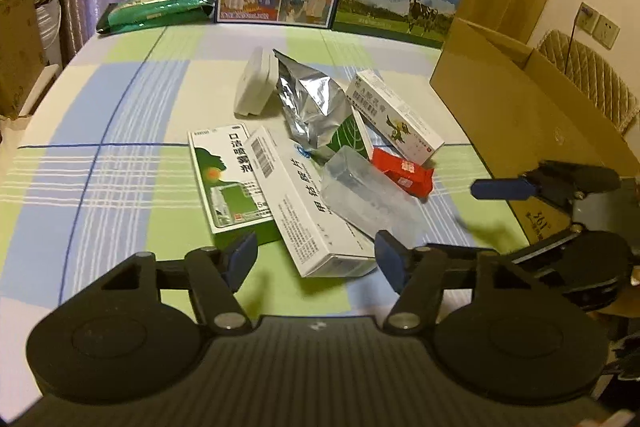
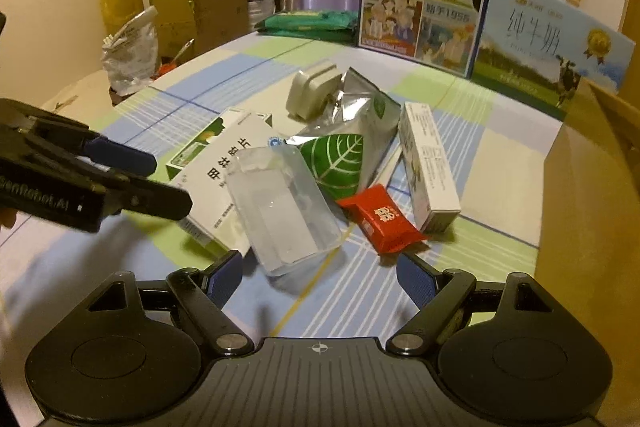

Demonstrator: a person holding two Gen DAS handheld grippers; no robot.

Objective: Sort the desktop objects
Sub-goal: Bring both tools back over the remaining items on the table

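Currently both your grippers hover over the checked blue-green tablecloth [image 1: 120,131], nothing gripped. Left gripper [image 1: 316,255]: jaws wide apart, straddling the near end of the long white barcode carton [image 1: 304,203]. Right gripper [image 2: 320,273]: jaws wide apart, just short of the clear plastic rectangular case [image 2: 280,207] and red foil snack packet [image 2: 380,219]. Pile mid-table also has a silver foil pouch [image 1: 308,103] w/ green leaf, white-green spray box [image 1: 224,179], white plug adapter [image 1: 256,83]. Brown cardboard box [image 1: 520,99] sits at the table's right edge.

mixed pile mid-table — med boxes [image 1: 316,203], foil pouch [image 1: 310,107], clear case [image 2: 282,211], red sachet [image 2: 380,219], white adapter [image 1: 256,83] — all flat.
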